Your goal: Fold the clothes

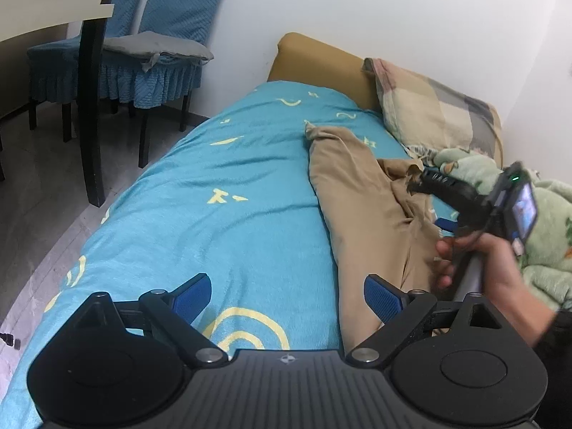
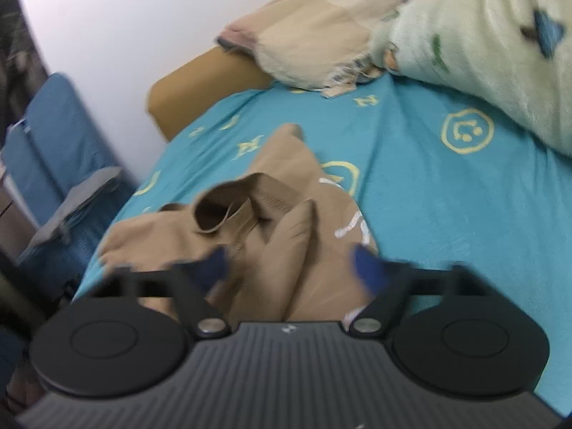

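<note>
A tan garment (image 1: pixel 357 196) lies crumpled lengthwise on the teal bed cover (image 1: pixel 221 178). My left gripper (image 1: pixel 287 298) hovers low over the cover at the garment's near end; it is open, and its right pad (image 1: pixel 384 300) lies over the tan cloth. A hand (image 1: pixel 493 264) holds my right gripper (image 1: pixel 430 200) at the garment's right side. In the blurred right wrist view that gripper (image 2: pixel 291 266) is open, its blue fingertips spread on either side of a bunched fold of the garment (image 2: pixel 286 221), near the ribbed waistband (image 2: pixel 250 196).
A checked pillow (image 1: pixel 429 107) and a pale green fleece blanket (image 1: pixel 543 236) lie along the wall side of the bed. A mustard bolster (image 1: pixel 314 60) sits at the far end. Blue-covered chairs (image 1: pixel 143 64) with a grey cushion (image 1: pixel 157 46) and a table (image 1: pixel 46 7) stand left.
</note>
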### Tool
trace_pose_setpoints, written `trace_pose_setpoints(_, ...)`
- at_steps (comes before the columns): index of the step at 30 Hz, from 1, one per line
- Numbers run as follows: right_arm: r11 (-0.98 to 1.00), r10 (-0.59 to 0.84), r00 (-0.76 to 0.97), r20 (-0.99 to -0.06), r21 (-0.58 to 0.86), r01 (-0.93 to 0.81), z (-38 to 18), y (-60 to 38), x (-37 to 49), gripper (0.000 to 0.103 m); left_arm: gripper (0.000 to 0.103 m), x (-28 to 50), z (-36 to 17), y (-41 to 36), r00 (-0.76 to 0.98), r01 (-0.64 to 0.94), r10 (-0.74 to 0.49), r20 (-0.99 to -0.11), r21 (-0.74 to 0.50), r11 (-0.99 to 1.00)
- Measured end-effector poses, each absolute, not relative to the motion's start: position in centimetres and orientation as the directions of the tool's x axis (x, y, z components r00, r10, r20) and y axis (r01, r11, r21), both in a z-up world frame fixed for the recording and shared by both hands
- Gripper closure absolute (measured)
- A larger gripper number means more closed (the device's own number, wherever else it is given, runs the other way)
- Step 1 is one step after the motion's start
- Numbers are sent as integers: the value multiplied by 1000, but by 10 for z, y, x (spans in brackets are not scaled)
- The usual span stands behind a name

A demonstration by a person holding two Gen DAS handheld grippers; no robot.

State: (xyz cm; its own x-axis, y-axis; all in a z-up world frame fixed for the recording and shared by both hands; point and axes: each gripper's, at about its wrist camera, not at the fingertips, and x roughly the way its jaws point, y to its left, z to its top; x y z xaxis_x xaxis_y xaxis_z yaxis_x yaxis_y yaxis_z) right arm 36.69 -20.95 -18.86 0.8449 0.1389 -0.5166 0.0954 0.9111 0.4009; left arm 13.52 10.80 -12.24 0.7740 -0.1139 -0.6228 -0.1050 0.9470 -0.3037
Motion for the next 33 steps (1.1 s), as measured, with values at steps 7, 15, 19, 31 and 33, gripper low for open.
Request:
trace_pose_setpoints(7,949,181,841,-510,314,-14,-138,-206,266,17,9,133,-121,102,764,-82,-135,-631,-303,950)
trace_pose_setpoints(15,918,332,733,-594,383,-106,-113,-203,102,50,9,118,-114,100,721,-74,-155,-676,-297,952)
trace_pose_setpoints(19,920,381,662,-645,332,-207,-129,-170,76,71,10,98,-110,104,688,-95,-155,-709,-300,949)
trace_pose_setpoints(31,865,461,496,-736,248,-436,-161,-101,16,76,40,69,-130,85,532,-117,-119,-838,-212,970)
trace_pose_setpoints(33,861,472,505,-723,256,-439,-158,-104,15,76,44,68,-136,79,503,-111,-108,-857,-188,976)
